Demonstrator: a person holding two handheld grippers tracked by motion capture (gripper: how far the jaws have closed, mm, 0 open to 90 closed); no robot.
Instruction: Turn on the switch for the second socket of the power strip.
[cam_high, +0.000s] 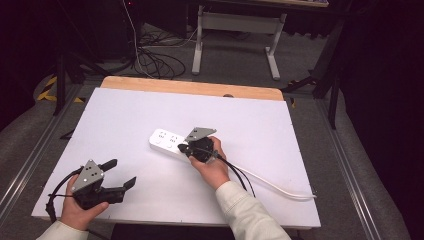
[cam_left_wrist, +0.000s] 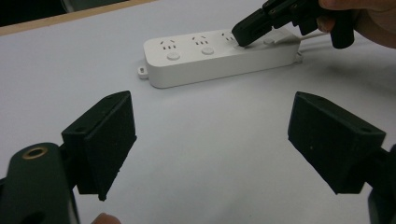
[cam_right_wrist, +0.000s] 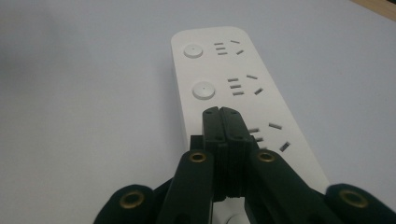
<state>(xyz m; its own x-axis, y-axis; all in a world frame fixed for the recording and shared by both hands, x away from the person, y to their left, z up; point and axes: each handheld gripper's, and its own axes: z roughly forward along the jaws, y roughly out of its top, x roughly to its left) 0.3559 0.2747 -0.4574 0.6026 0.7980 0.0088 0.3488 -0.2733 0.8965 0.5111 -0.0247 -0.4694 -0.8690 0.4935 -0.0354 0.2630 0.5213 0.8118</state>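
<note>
**Right gripper pressing on power strip, left idle**

With its jaws pressed flat together and nothing between them, the right gripper (cam_right_wrist: 219, 112) has its tip down on the top face of the white power strip (cam_right_wrist: 243, 88), at the third socket's button position, just short of the two round buttons (cam_right_wrist: 203, 89) farther along. In the left gripper view, that same tip (cam_left_wrist: 245, 35) touches the strip's right-hand section. The strip (cam_high: 167, 142) lies flat near the middle of the white table (cam_high: 115, 120), angled, its white cable (cam_high: 280, 187) trailing off to the near right edge. The left gripper (cam_high: 120, 175) sits well apart at the near left, jaws spread wide, holding nothing, aimed across the table toward the strip (cam_left_wrist: 219, 58). Its pads (cam_left_wrist: 109, 140) hover over bare tabletop.
</note>
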